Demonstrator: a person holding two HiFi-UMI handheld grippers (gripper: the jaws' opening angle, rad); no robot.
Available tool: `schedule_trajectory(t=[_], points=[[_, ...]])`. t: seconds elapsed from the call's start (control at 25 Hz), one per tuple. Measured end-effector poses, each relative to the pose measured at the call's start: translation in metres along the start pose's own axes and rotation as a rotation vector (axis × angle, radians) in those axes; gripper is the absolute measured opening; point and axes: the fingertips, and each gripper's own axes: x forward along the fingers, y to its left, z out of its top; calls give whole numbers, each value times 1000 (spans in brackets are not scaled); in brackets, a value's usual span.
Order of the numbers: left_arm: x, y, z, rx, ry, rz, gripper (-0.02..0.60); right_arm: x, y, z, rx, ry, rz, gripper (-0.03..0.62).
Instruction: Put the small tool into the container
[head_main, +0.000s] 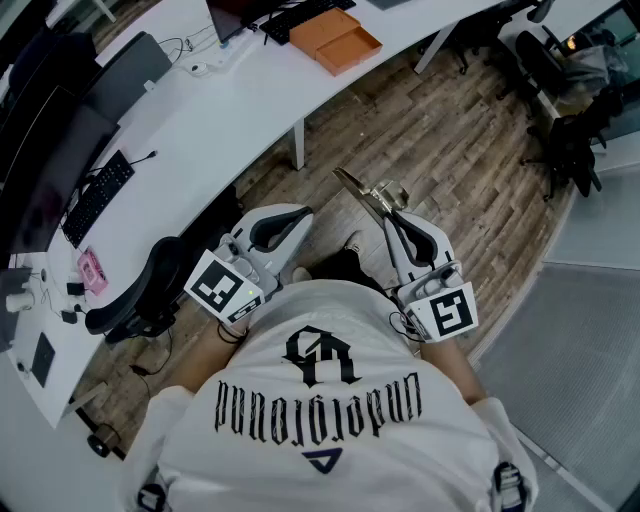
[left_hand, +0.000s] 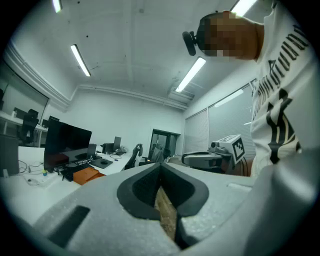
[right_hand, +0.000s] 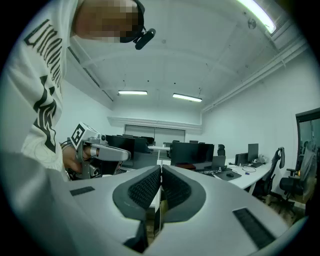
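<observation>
Inspection count, head view.

- Grippers: two, the left gripper (head_main: 303, 214) and the right gripper (head_main: 388, 212).
- Marker cubes: two, one per gripper, the left cube (head_main: 222, 285) and the right cube (head_main: 448, 312).
- Small tool (head_main: 358, 188): one, metallic.
- Container (head_main: 336, 40): one, orange.
- Counter (head_main: 200, 110): one continuous white curved run.
- Keyboards: two, both black. The near keyboard (head_main: 97, 197) is at the left; the far keyboard (head_main: 300, 17) is just beside the container.
- Pink item (head_main: 91, 270): one.
- Office chair (head_main: 150, 290) at the counter: one. More dark chairs stand at the upper right; their number cannot be determined.
- Person (head_main: 320, 400): one.
</observation>
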Motion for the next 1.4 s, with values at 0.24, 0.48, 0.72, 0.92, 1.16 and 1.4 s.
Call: schedule_trajectory(t=[0.24, 0.48, 0.72, 0.92, 1.16, 1.4], points=[[12, 12, 0, -5, -1, 8, 14, 8, -17, -3, 2, 6, -5, 23], [36, 25, -5, -25, 13, 22, 14, 15, -48, -6, 10, 3, -6, 23], [78, 37, -7, -28, 28, 19, 14, 20, -89, -9, 15, -9, -8, 23], [123, 50, -10, -21, 35, 37, 13, 17, -142, -21, 18, -12, -23, 23], [195, 58, -12, -16, 47, 53, 14, 3, -215, -41, 46, 9, -18, 23], [250, 51, -11, -15, 65, 45, 13, -7, -265, -44, 52, 10, -4, 23]])
